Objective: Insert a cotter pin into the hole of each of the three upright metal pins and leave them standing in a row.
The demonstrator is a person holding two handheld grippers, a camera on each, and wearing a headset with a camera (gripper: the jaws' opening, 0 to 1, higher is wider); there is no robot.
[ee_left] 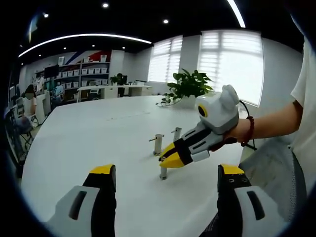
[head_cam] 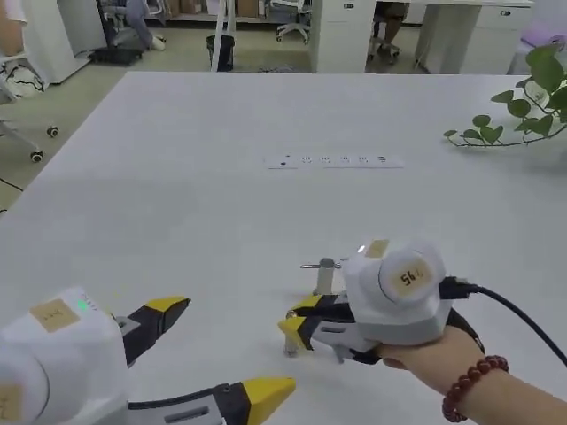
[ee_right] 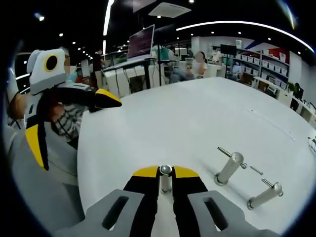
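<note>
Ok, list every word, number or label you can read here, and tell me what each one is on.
"56" plus a blurred third character: handwritten on the round yellow sticker atop the right claw, which is shut on a metal pin.
Tan sticker on the left claw: nothing legible.
Power strip on the table: markings too small to read.

White table (head_cam: 221,195), silver pins (ee_right: 228,169), black jaws (yellow tips), green plant (head_cam: 544,71)

Your right gripper (ee_right: 166,173): clamped on upright pin (ee_right: 165,181)
Beside it: two pins (ee_right: 228,169) (ee_right: 265,195), cotters (ee_right: 225,152) through
Left gripper (ee_right: 69,121): jaws apart
</note>
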